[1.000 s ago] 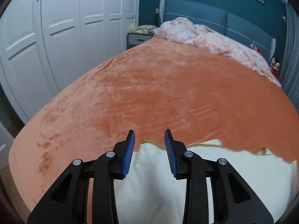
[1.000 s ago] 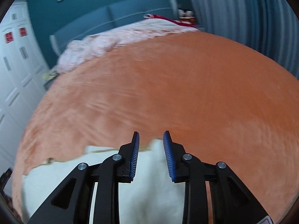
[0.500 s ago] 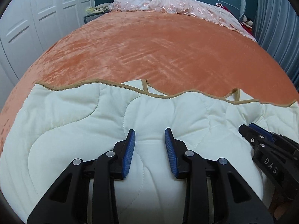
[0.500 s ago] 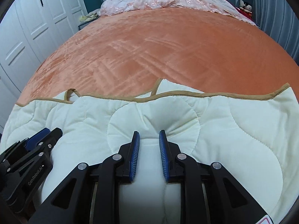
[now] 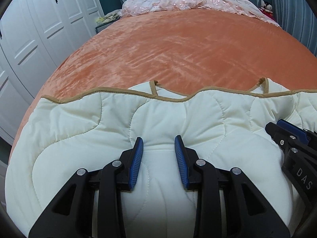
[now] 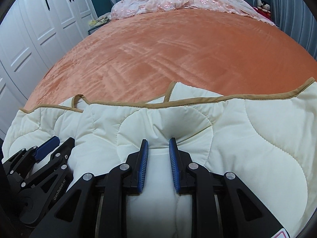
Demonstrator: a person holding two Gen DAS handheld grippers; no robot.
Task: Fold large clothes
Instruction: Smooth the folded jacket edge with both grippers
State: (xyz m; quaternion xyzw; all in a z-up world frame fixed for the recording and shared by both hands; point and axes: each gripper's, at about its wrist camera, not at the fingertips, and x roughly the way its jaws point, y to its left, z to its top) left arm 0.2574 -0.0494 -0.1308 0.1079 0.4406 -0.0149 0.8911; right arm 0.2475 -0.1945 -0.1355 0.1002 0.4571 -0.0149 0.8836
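A cream quilted garment (image 5: 79,130) with tan binding lies bunched at the near edge of the orange bed; it also shows in the right wrist view (image 6: 257,134). My left gripper (image 5: 158,141) presses into a fold of it with the jaws wide apart and cloth bulging between the blue pads. My right gripper (image 6: 158,143) has narrower jaws that pinch a ridge of the same cloth. The right gripper shows at the right edge of the left view (image 5: 291,136); the left gripper shows at the lower left of the right view (image 6: 49,148).
The orange bedspread (image 5: 178,45) stretches away from the garment. A pink crumpled coverlet (image 5: 188,2) lies at the blue headboard. White wardrobe doors (image 5: 39,29) stand on the left, a nightstand (image 5: 103,25) beside the bed, curtains on the right.
Both grippers tipped down from over the bare bedspread onto the cream garment and came side by side. The right jaws have narrowed onto a ridge of cloth; the garment's far edge sits slightly farther away.
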